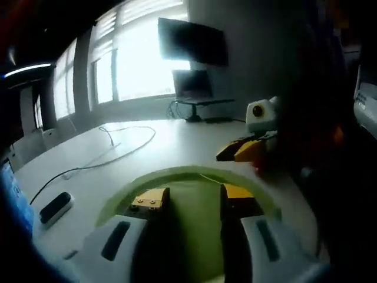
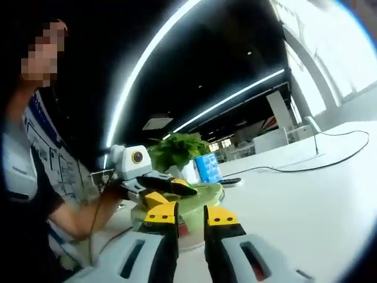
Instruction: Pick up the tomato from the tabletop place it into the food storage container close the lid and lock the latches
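The white tabletop point(image 1: 177, 147) carries the green-lidded food storage container point(image 1: 194, 218) at its near edge; the tomato cannot be made out. Lid closing or latching is judged in hand. The left gripper point(image 1: 194, 206) is spread over the lid; the right gripper point(image 2: 188, 219) stands slightly parted, nothing pinched. Latches are to be pressed next.

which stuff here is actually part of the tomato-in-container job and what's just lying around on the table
Part of the job:
- green container lid
- left gripper
- right gripper

Just lying about:
- white cable
- dark remote-like device
- monitor
- leafy plant
- blue box
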`<state>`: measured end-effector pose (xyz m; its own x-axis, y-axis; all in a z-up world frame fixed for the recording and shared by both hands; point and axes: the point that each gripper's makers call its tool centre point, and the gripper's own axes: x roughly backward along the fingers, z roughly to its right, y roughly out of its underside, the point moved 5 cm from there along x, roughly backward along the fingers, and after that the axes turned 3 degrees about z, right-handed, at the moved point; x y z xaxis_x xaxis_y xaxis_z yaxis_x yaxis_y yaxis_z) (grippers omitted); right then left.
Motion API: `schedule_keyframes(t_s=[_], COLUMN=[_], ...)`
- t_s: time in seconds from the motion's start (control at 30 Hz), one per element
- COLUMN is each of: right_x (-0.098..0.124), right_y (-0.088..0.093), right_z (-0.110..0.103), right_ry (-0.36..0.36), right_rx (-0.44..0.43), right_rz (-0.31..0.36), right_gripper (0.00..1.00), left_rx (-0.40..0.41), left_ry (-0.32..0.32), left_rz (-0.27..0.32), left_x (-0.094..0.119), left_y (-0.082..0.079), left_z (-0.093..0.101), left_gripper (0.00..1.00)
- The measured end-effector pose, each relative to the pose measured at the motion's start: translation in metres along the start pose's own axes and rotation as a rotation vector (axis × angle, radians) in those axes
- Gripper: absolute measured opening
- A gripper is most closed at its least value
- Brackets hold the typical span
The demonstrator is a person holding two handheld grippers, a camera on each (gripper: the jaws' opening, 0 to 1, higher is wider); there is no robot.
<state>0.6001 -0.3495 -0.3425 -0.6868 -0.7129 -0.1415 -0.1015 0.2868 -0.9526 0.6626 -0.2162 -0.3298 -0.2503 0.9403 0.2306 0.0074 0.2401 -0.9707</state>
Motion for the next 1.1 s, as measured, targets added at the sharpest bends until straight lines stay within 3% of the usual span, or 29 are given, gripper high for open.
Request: schedule_keyframes(t_s=[1.1], right_x=[-0.0017], right_y=[-0.0025], right_z=[-0.0045], right_ry=[-0.042], right_rx=[0.111], right_rz=[0.039], right_gripper=[0.15], left_rx=[-0.054], left_ry=[-0.005], left_rz=[-0.006], left_x=[0.0], left_y=[-0.0033], left_z=[0.0019], left_gripper=[0.22])
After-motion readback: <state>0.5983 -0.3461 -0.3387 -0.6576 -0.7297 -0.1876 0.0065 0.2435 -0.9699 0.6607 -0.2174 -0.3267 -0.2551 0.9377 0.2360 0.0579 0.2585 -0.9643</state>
